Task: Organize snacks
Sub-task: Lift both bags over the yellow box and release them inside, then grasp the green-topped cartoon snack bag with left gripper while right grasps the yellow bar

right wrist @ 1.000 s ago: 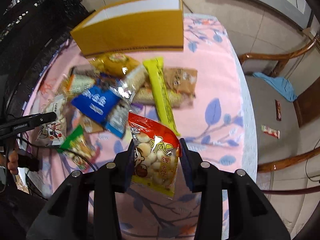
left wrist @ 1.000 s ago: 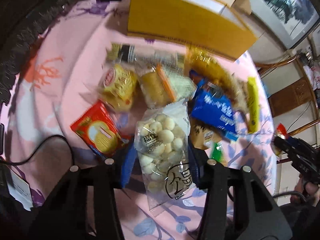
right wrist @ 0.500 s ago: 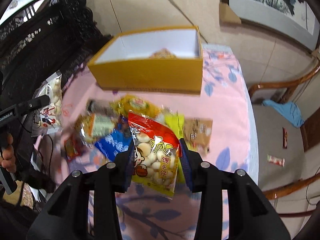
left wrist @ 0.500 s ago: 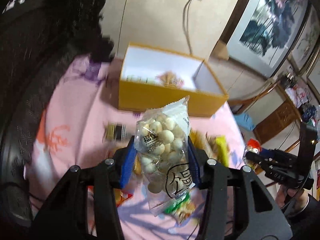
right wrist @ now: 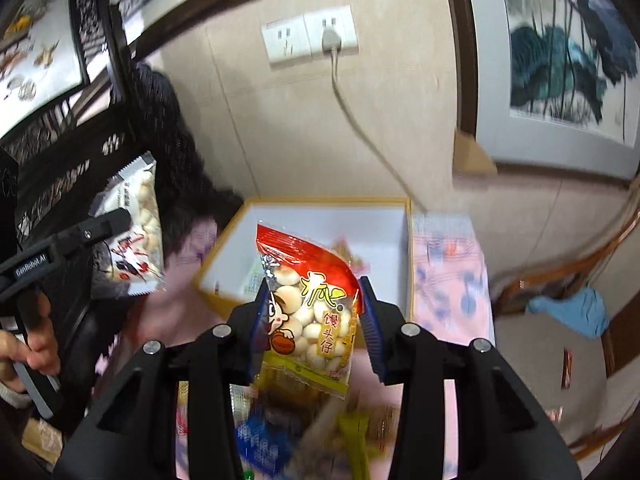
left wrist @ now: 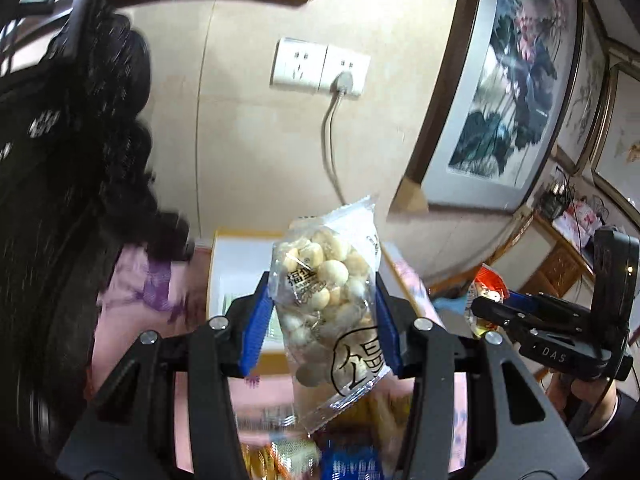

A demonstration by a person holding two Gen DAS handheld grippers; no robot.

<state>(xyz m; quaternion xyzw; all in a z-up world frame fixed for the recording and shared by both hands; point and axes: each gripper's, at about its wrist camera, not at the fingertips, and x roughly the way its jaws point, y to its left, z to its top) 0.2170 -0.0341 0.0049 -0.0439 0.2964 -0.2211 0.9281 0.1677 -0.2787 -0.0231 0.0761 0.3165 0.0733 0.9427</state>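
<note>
Left gripper (left wrist: 322,320) pinches the clear ball-snack bag (left wrist: 326,300) mid-frame; right gripper (right wrist: 310,324) clamps the red-topped bag (right wrist: 310,312), yellow box (right wrist: 312,224) just behind.

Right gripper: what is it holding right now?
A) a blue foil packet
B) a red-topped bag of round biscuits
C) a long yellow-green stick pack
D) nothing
B: the right gripper is shut on the red-topped bag of round biscuits, held above the open yellow cardboard box.

Wall socket (left wrist: 320,67), framed painting (left wrist: 512,92), chair (right wrist: 560,280).
</note>
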